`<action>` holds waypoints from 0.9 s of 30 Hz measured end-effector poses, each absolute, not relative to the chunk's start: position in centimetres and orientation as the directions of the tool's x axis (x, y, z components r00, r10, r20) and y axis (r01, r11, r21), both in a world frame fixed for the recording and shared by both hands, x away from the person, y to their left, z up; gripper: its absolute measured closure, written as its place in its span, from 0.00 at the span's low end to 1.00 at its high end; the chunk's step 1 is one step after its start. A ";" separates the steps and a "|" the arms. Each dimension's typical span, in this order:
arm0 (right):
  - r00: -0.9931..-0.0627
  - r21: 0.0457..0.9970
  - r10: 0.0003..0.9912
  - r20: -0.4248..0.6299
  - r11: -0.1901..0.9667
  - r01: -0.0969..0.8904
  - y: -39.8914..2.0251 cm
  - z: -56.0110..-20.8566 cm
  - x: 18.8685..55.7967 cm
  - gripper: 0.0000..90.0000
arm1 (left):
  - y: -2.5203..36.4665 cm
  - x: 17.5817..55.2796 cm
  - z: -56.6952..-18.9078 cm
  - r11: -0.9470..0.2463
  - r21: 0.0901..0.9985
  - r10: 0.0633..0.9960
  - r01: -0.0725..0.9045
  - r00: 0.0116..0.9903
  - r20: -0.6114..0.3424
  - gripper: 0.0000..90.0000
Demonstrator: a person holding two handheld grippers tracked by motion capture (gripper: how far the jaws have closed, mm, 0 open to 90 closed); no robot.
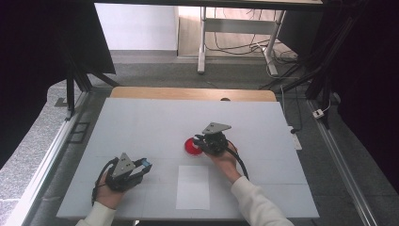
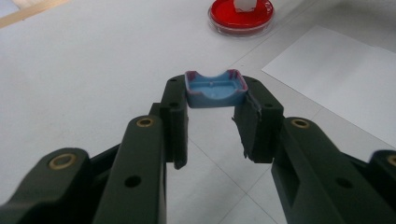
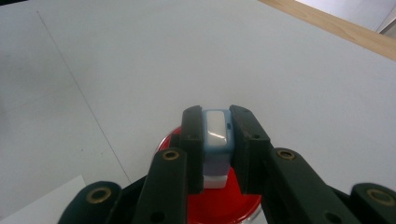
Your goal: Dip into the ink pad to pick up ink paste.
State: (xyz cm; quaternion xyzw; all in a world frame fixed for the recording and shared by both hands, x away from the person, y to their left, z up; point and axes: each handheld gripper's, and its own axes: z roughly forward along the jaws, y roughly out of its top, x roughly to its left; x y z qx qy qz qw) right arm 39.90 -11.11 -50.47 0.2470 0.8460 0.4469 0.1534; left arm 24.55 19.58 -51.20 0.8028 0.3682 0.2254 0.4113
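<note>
A white worktop (image 1: 141, 122) carries a red dish (image 1: 192, 146) near its middle and a white sheet (image 1: 193, 187) lying flat nearer the person, just in front of the dish. The rest of the surface around them is bare, with a wooden edge (image 1: 188, 93) along the far side. Nothing lies between the two hands.

The left hand-held gripper (image 1: 142, 167) is clamped on a small blue cap (image 2: 215, 88), an open shell with a pinkish rim, held by its two sides between the jaw tips. In the left gripper view the cap's hollow faces the camera and hangs clear above the worktop; the dish (image 2: 241, 16) shows farther off with a white piece standing in it, and the sheet (image 2: 336, 70) lies to the right.

The right hand-held gripper (image 1: 199, 140) is closed on a small white block with a blue casing (image 3: 216, 135), gripped at both sides. In the right gripper view the block stands upright over the dish (image 3: 219, 205), its lower end down in the red; whether it touches the bottom I cannot tell.

The left hand (image 1: 113, 190) rests low near the worktop's near left corner, its gripper pointing right toward the sheet. The right hand (image 1: 226, 162) reaches forward past the sheet, forearm in a white sleeve (image 1: 256, 202), gripper angled toward the dish from its right side.
</note>
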 end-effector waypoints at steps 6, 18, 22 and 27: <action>-0.829 0.859 0.558 -0.036 0.441 0.260 -11.4 -49.6 39.7 0.84 | 19.7 24.6 -51.2 -0.389 0.827 0.777 0.406 0.627 0.058 0.73; -0.841 0.877 0.540 -0.029 0.417 0.238 -11.4 -48.0 39.4 0.84 | 19.6 24.6 -51.2 -0.391 0.825 0.777 0.407 0.626 0.060 0.73; -0.846 0.863 0.532 -0.047 0.448 0.234 -11.0 -48.3 39.5 0.84 | 19.6 24.6 -51.2 -0.393 0.825 0.776 0.406 0.628 0.061 0.73; -0.846 0.851 0.530 -0.049 0.466 0.242 -10.8 -48.8 39.8 0.84 | 19.6 24.6 -51.2 -0.394 0.824 0.775 0.407 0.629 0.060 0.73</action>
